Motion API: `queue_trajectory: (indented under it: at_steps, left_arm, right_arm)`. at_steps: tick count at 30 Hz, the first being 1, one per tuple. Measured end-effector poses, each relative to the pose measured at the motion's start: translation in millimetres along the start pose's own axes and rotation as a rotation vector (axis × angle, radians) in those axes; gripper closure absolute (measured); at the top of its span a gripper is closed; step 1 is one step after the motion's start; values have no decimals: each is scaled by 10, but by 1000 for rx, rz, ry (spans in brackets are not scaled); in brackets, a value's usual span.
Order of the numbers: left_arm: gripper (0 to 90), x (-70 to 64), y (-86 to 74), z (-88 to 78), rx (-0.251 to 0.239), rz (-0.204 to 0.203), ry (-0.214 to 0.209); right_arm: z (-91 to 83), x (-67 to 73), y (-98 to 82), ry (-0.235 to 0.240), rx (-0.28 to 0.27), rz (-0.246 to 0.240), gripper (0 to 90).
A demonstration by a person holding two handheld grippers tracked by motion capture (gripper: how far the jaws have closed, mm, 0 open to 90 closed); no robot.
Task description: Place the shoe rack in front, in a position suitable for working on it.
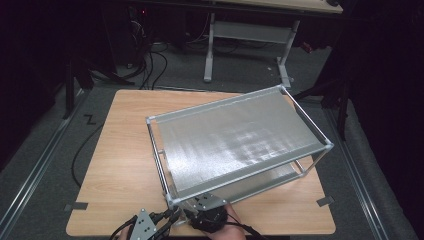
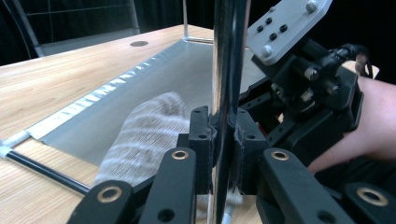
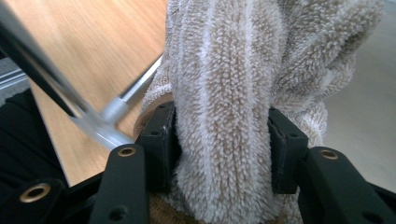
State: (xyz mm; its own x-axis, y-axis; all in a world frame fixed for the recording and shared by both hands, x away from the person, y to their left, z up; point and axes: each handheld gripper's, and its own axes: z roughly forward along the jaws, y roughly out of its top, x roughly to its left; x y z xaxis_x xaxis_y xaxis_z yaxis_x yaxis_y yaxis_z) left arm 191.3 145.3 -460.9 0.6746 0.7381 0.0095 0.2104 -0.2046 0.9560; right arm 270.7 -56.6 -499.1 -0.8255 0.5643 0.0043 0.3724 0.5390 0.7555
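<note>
— Gripper on the left (image 2: 223, 140) first: its jaws are clenched on the upright post (image 2: 227, 56) at the near corner of the metal shelf rack (image 1: 240, 137). From the high view that gripper (image 1: 167, 218) sits at the table's (image 1: 125, 165) near edge, just under the corner of the rack.

— So it's bracing the rack. And the other one?

— The right gripper (image 3: 223, 140) is grasping a bunched beige cloth (image 3: 224, 93); the thick fold fills the gap between the pads and bulges out above them. In the left gripper view the same cloth (image 2: 144, 135) is blurred, lying on the lower shelf sheet (image 2: 154, 84) just left of the clamped post, with the right gripper (image 2: 299, 93) and the hand behind it close on the other side.

— Looks like wiping the lower shelf, then. What could go wrong?

— A few things, I'd judge. The two grippers are crowded around one corner post, so a wide sweep could knock the right one into the post or into the left gripper. The rack stands askew on the table with its near corner close to the edge; if the hold on the post slackens while the cloth drags, the rack could skid or swing toward that edge.

— And the cloth itself?

— It's a fat wad held at the middle. A loose tail could snag on the thin rail (image 3: 135, 93) beside it and pull free of the pads.
</note>
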Motion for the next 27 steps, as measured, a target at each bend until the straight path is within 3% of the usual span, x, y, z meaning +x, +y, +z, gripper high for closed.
queue_trajectory:
  at_steps: [2, 3, 4, 6, 7, 8, 16, 24, 27]
  left_arm:
    - [805, -2, -1, 3, -1, -1, -1]
    - [805, -6, -1, 4, 0, 0, 0]
    - [805, -8, 1, 7, 1, 4, -2]
    - [805, -7, 1, 8, 0, 4, -3]
    - [805, -9, 1, 9, 0, 4, -3]
    - [805, -12, 2, 11, 0, 6, -3]
    - [805, -11, 3, 11, 2, 8, -5]
    - [803, -14, 8, 15, 5, 12, -14]
    - [804, -21, 10, 20, 5, 11, -13]
  right_arm:
    - [6, 9, 5, 9, -3, -7, 517]
    - [-1, 33, 9, 7, 10, 12, 517]
    - [7, 25, 9, 16, -7, -16, 517]
    - [5, 27, 8, 19, -7, -16, 517]
    - [-11, 47, 9, 20, 12, 13, 518]
    - [1, 38, 11, 37, -7, -13, 518]
    - [-21, 92, 12, 57, 4, 5, 518]
    - [-38, 64, -5, 29, 13, 9, 501]
    - [-41, 14, -18, 28, 0, -10, 500]
